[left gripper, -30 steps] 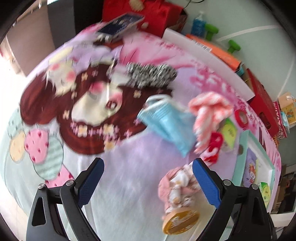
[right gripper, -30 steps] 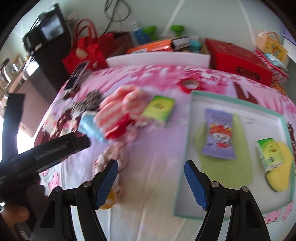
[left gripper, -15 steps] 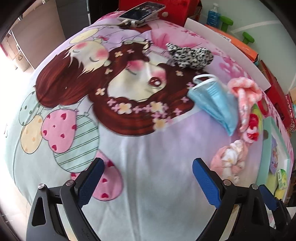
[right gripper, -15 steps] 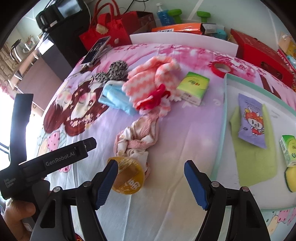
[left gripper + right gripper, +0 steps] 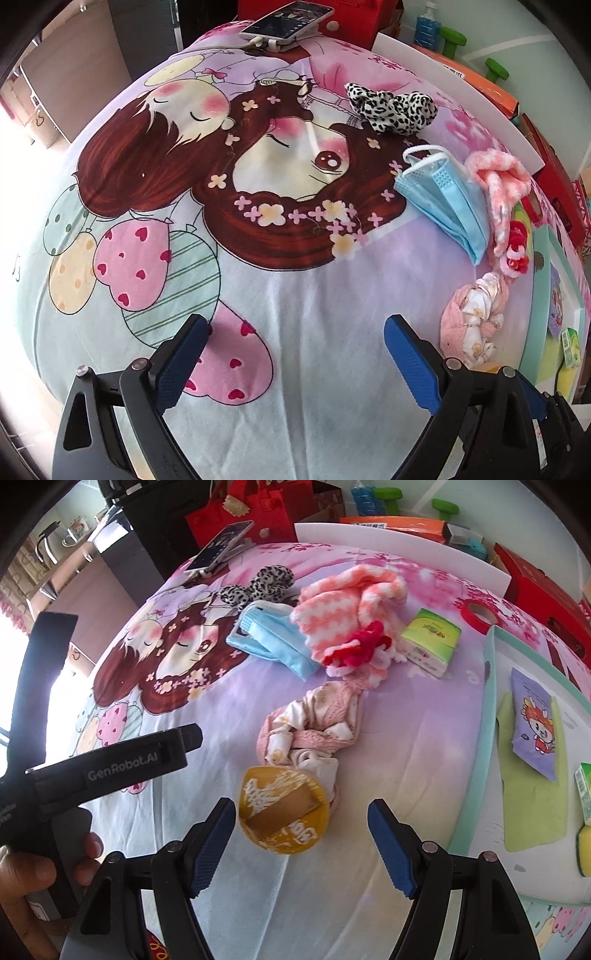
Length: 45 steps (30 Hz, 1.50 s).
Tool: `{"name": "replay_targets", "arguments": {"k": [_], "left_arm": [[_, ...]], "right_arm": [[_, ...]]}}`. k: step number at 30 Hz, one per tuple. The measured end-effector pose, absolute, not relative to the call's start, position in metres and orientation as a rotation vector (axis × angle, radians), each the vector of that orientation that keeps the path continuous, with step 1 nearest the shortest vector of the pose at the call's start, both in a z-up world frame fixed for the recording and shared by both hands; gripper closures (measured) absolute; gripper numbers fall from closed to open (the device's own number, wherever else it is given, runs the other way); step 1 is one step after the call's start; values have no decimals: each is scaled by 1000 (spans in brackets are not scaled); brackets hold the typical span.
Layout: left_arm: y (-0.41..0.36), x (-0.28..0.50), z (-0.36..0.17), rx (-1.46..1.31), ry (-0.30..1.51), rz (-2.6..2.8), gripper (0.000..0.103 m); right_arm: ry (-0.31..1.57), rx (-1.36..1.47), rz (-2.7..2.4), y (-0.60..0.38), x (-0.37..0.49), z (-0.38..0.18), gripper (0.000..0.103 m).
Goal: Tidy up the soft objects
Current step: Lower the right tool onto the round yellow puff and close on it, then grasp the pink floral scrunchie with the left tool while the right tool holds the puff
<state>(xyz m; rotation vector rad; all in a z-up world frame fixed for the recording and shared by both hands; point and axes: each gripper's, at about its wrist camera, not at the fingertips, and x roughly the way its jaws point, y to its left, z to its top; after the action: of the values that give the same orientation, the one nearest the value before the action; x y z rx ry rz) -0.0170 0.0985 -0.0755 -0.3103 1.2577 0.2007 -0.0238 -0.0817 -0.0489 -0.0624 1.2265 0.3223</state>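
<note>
Soft things lie on a cartoon-print cloth: a leopard-print scrunchie (image 5: 393, 105) (image 5: 264, 581), a blue face mask (image 5: 447, 199) (image 5: 273, 638), a pink-and-white fluffy cloth (image 5: 498, 181) (image 5: 347, 602) with a red piece (image 5: 360, 648), and a knotted pink cloth (image 5: 471, 319) (image 5: 314, 723). A round yellow packet (image 5: 284, 810) lies just ahead of my open, empty right gripper (image 5: 301, 843). My left gripper (image 5: 293, 363) is open and empty over bare cloth, left of the knotted cloth.
A teal-rimmed white tray (image 5: 489, 686) at right holds a green cloth, a purple packet (image 5: 533, 720), a small green box and a yellow sponge. A green tissue pack (image 5: 430, 640), red tape ring (image 5: 480, 614), phone (image 5: 286, 20), red bags and boxes stand behind.
Both grippers have pulled back towards me and lifted; the left one swung left, so the soft things now sit at its right. The yellow packet came into the right view.
</note>
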Motion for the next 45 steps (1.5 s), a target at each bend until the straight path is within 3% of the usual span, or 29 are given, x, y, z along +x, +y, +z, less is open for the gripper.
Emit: {"name": "replay_targets", "arguments": {"k": [17,28,45], "left_arm": [[95,-13,-73,-330,1254,153,7],[89,-6,-73,-346,1250,116,7],[82,-2,-72,-348,1245,62,7]], "right_arm": [[1241,-145,287,-74,-23,-62,28],[1253,-118,305,-81,-24,-61,53],[1239,-78,288,-92,-23,-54,54]]}}
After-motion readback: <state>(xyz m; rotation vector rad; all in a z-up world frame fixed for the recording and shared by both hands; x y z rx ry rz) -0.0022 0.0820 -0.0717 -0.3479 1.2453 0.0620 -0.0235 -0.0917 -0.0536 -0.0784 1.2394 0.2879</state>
